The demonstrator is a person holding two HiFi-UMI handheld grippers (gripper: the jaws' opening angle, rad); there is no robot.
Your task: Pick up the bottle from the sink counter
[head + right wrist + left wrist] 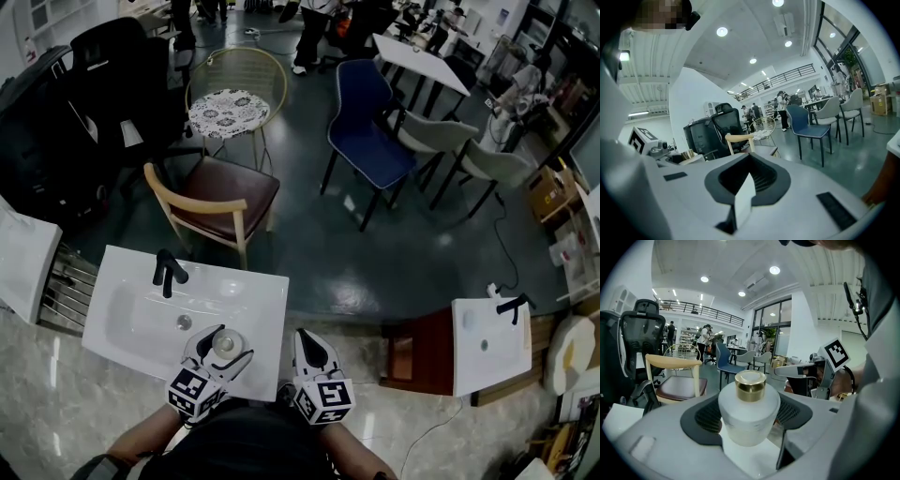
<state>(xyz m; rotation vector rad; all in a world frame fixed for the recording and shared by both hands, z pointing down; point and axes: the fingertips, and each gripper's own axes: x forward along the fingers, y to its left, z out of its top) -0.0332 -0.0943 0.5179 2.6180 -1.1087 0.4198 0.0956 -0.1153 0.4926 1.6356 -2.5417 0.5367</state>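
The left gripper (223, 350) pinches the bottle (226, 342), a round frosted white one with a gold cap, its dark pads pressed to both sides. The bottle is upright over the front right part of the white worktop (261, 302), just right of the basin (136, 319). Whether it rests on the worktop or hangs just above cannot be told. The right gripper (308, 341) has its jaws pressed together with nothing between them. It is just off the worktop's right front corner, near the left gripper but apart from it. A black tap (169, 272) stands at the basin's back edge, well apart from the bottle, and the drain (185, 322) lies just left of the bottle. Nothing else stands on the worktop, so the room above and to the right of the bottle is free. Behind the worktop, close to its back edge, is a wooden chair (217, 202) with a brown seat. Farther back are a wire chair (230, 105) with a patterned cushion, a black office chair (117, 80) and a blue chair (367, 136). To the right, across a gap of floor, a second small sink (486, 345) sits on a wooden cabinet. The floor (375, 272) is dark and glossy, and pale and marbled near the person. The room is a large open hall with ceiling spotlights, a railed upper gallery and people standing in the distance.
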